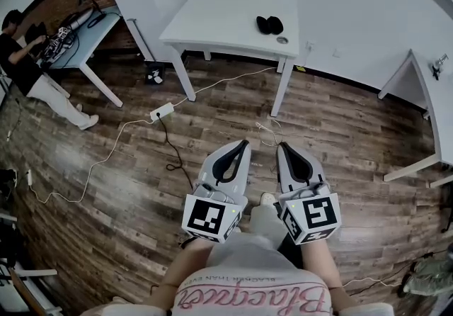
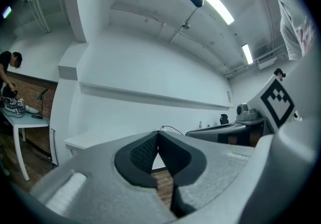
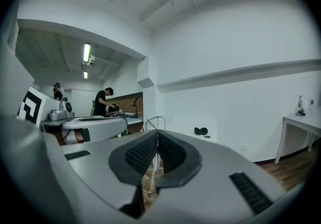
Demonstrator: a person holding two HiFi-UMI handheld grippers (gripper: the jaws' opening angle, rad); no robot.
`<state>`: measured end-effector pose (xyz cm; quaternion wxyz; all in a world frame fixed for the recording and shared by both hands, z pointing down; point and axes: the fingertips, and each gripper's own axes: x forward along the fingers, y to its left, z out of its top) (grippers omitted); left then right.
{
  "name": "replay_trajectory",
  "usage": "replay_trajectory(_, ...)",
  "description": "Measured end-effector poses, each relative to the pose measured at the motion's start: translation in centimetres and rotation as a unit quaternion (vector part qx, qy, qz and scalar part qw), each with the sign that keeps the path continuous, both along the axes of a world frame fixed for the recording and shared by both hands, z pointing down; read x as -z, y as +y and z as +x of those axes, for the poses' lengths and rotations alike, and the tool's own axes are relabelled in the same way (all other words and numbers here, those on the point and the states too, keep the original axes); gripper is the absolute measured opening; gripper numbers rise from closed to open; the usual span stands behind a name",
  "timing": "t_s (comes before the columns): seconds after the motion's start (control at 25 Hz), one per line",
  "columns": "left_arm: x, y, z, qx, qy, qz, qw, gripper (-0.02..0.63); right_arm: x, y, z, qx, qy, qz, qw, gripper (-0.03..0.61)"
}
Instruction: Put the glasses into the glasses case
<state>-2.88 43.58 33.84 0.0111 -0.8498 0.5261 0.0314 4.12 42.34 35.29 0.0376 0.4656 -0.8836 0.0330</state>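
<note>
A dark open glasses case (image 1: 270,25) lies on the white table (image 1: 212,20) far ahead, with a small round thing (image 1: 282,40) beside it. That case (image 3: 201,131) shows tiny in the right gripper view. I cannot make out the glasses. My left gripper (image 1: 245,143) and right gripper (image 1: 282,144) are held low in front of my body, over the wood floor, far from the table. Both are shut and hold nothing. In the left gripper view the shut tips (image 2: 158,133) point at a white wall.
White cables (image 1: 212,88) and a power strip (image 1: 162,111) lie on the floor between me and the table. A second desk (image 1: 81,42) with a seated person (image 1: 28,74) stands at the far left. Another white table (image 1: 435,109) is at the right edge.
</note>
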Motion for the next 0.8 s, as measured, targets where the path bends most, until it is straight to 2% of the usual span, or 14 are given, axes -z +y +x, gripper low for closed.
replay_trajectory(0.52,1.0,-12.7,4.5,0.029,-0.005,0.001,0.9996,0.005,1.3,-13.0,4.0,0.047,-0.007,-0.004,0.999,0.014)
replay_trajectory(0.8,0.9,-17.2,6.6,0.056,0.001,-0.001,0.9984,0.005,0.6,-17.4,6.5,0.072,0.001,-0.011,0.997,0.014)
